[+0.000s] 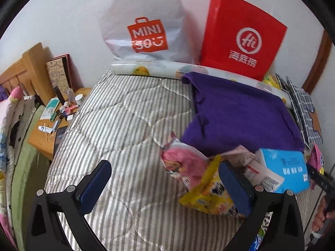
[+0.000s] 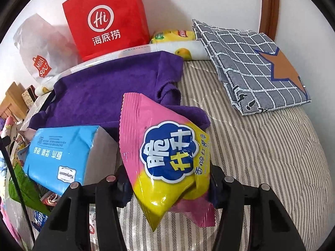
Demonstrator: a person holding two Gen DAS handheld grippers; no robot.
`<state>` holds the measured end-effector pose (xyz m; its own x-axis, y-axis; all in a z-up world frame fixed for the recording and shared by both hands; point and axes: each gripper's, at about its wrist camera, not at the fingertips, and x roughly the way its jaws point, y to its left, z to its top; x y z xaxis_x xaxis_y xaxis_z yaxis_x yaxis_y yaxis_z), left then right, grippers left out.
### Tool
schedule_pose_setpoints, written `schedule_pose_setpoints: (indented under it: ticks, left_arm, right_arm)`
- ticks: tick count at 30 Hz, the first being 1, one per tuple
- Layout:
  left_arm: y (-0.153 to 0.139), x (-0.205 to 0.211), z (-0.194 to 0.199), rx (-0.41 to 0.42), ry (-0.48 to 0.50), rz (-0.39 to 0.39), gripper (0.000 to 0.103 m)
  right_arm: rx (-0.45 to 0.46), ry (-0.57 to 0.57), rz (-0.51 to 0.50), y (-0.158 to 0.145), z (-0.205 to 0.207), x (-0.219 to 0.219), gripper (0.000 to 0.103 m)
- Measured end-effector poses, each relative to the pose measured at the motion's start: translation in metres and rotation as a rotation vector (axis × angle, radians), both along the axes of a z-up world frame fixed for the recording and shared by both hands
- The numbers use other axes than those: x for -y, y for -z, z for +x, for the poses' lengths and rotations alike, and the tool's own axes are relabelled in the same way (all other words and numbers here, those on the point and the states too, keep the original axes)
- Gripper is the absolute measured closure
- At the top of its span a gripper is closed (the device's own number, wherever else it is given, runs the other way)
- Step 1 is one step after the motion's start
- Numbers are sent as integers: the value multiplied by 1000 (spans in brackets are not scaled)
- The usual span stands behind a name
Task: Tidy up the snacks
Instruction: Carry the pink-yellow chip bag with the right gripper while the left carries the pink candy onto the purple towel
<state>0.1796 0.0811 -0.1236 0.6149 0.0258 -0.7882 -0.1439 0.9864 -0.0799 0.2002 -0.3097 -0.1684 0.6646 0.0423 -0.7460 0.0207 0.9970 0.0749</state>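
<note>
The right gripper [image 2: 167,185] pinches a pink-and-yellow snack bag [image 2: 165,156] above the striped quilt [image 2: 261,156], near a blue tissue pack [image 2: 62,152]; the left gripper [image 1: 165,186] is spread wide beside a yellow snack packet [image 1: 207,196]

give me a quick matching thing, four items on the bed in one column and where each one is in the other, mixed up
Items:
1. pink and yellow snack bag
2. red paper bag
3. purple towel
4. checked cloth

Places:
A. spread flat mid-bed
B. folded at the bed's far right
C. clamped in the right gripper
D. upright against the wall

Pairs: 1-C, 2-D, 3-A, 4-B
</note>
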Motion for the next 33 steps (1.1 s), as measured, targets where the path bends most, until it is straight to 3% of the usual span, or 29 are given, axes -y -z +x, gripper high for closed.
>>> schedule_pose_setpoints:
  ticks: [8, 16, 19, 23, 24, 27, 30, 33]
  left_arm:
    - [17, -2, 32, -29, 32, -26, 1]
    - [37, -9, 49, -90, 82, -139, 26]
    - [39, -9, 47, -98, 103, -172, 29]
    - [39, -2, 40, -101, 124, -155, 30]
    - [39, 0, 37, -104, 129, -151, 34]
    - [36, 3, 31, -116, 165, -174, 59]
    - [28, 5, 22, -96, 160, -141, 65]
    - [20, -2, 11, -79, 147, -164, 66]
  right_arm:
    - [-4, 14, -9, -3, -1, -4, 48]
    - [-7, 26, -23, -6, 0, -7, 48]
    - [-11, 26, -27, -6, 1, -9, 48]
    - [-17, 22, -27, -5, -2, -9, 48]
    - [-16, 21, -26, -5, -4, -9, 48]
    - [-11, 23, -27, -7, -12, -10, 48]
    - [5, 20, -29, -12, -22, -12, 48]
    - [20, 18, -36, -18, -34, -15, 48]
